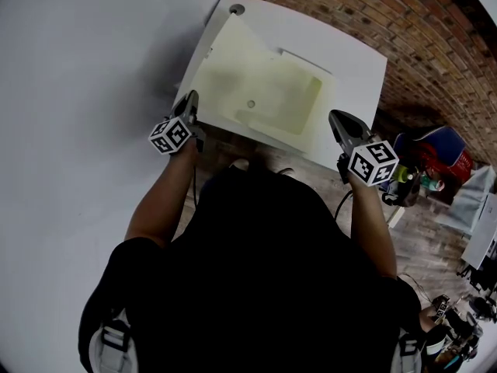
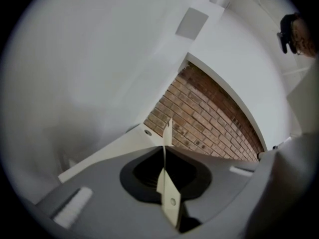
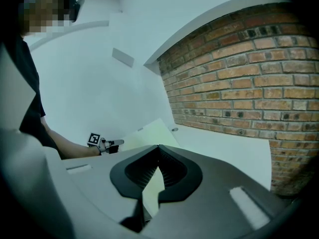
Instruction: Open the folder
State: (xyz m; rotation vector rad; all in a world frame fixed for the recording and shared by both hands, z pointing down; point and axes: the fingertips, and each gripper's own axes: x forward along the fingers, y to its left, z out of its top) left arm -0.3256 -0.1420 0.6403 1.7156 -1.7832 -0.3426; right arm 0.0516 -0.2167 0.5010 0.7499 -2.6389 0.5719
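Your left gripper [image 1: 191,98] is clamped on the pale yellow folder's [image 1: 264,92] left cover, which runs edge-on between its jaws. Your right gripper [image 1: 335,116] is pinched shut on the folder's near right edge. The folder lies on the white table [image 1: 353,53], beside the brick wall [image 1: 404,22], with its left cover lifted.

Pale yellow-green folder [image 1: 268,99] on the white table [image 1: 353,53], cover partly lifted open.
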